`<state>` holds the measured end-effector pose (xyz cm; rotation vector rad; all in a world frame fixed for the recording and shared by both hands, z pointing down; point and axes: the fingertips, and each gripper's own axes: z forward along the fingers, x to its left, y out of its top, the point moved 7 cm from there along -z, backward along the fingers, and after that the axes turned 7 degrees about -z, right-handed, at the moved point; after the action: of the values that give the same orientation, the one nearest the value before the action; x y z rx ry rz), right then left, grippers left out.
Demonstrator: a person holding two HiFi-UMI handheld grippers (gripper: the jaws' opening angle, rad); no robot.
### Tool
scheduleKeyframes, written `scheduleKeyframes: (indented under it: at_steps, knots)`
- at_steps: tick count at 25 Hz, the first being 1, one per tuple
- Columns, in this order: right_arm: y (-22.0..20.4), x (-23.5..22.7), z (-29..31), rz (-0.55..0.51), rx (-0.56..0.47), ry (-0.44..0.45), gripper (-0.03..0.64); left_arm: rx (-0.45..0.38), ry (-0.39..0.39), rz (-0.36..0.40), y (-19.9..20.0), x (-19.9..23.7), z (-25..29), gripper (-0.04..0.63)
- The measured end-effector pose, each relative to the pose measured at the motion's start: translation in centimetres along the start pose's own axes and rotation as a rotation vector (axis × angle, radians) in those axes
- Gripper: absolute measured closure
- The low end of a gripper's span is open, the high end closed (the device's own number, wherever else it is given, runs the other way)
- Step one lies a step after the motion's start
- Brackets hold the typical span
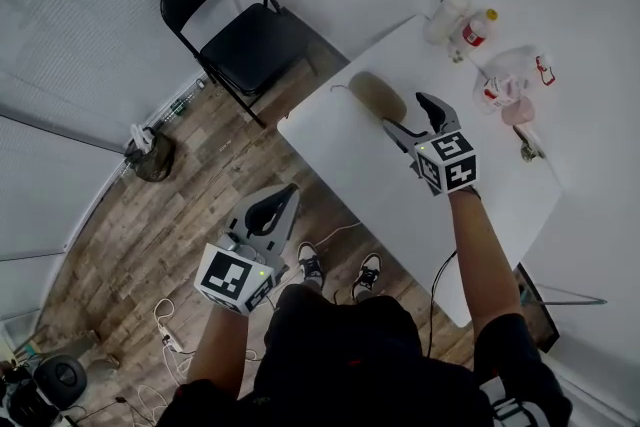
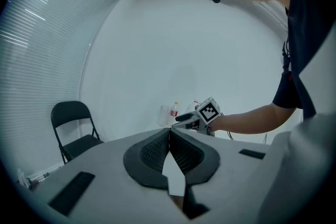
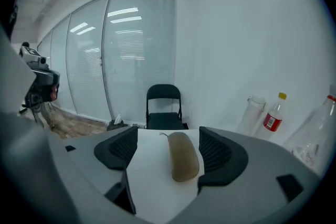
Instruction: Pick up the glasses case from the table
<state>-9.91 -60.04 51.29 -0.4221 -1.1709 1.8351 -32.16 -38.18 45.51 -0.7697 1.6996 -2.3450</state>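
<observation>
The glasses case [image 1: 377,96], an olive-brown oblong pouch with a short cord, lies near the far left corner of the white table [image 1: 350,165]. My right gripper [image 1: 412,117] hovers just on the near side of it, jaws open. In the right gripper view the case [image 3: 182,156] lies lengthwise between the two pads [image 3: 215,152], closer to the right one, with a gap on each side. My left gripper [image 1: 272,211] is off the table's near edge, over the wooden floor, its jaws shut with nothing in them [image 2: 169,147].
A black folding chair [image 1: 245,30] stands beyond the table's far left corner. At the table's far right end are a pale tumbler [image 1: 446,18], a red-labelled bottle [image 1: 478,28], a clear spray bottle [image 1: 515,75] and small items. Cables lie on the floor [image 1: 165,330].
</observation>
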Motion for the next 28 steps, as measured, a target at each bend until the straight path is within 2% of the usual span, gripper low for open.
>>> scheduleKeyframes:
  at_steps: [7,14,20,23,28]
  knots:
    - [-4.0,-1.9,9.2,-0.047,0.251,0.105,0.225,0.030,0.025,-0.047,-1.6,2.1,0.9,0.574]
    - [-8.1,-3.6,16.1,-0.100,0.431,0.134,0.209,0.056,0.068,-0.077,-3.3,4.6,0.4,0.574]
    - [-9.4,-3.9,18.7,-0.030,0.519,0.219,0.206,0.071,0.092,-0.109,-4.3,6.0,-0.2,0.574]
    - [-9.9,-3.9,18.9,-0.003,0.523,0.246,0.207,0.077,0.094,-0.114,-4.8,6.1,-0.4,0.574]
    - [-10.0,-3.7,17.7,-0.011,0.475,0.183,0.209,0.084,0.089,-0.108,-4.9,5.4,-0.6,0.574]
